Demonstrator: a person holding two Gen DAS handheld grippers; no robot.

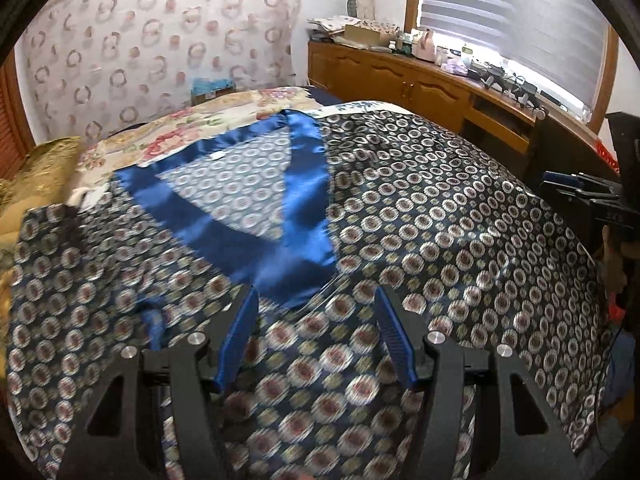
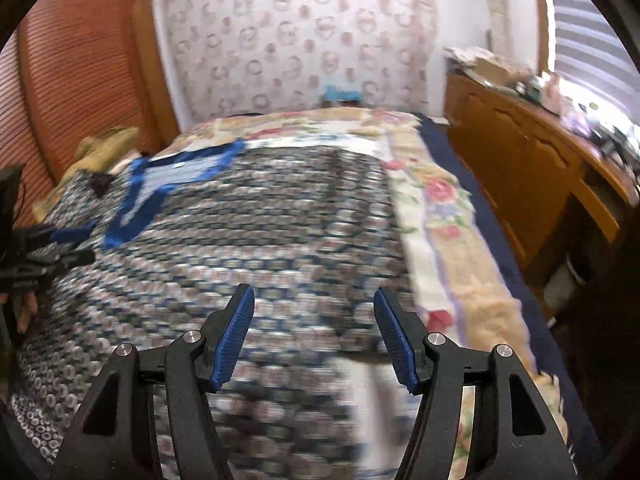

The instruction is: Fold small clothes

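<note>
— How's my feed looking?

— Bright daylight from the window blinds (image 1: 516, 28), blown out along the cabinet top (image 1: 460, 68). My left view smears the patterned garment (image 1: 420, 220) near the lens; its blue satin collar (image 1: 304, 184) shows glare.

— And the right view?

— Worse: motion blur nearly everywhere. Both fisheyes bend the room, with black corners.

I see a navy robe (image 1: 420, 216) with circle medallions, blue satin collar (image 1: 304, 184); floral cream blanket (image 2: 440, 208); blue fingers (image 1: 236, 336).

The garment (image 1: 400, 208) lies on the bed (image 2: 440, 216), cabinet (image 1: 400, 80) behind.
</note>
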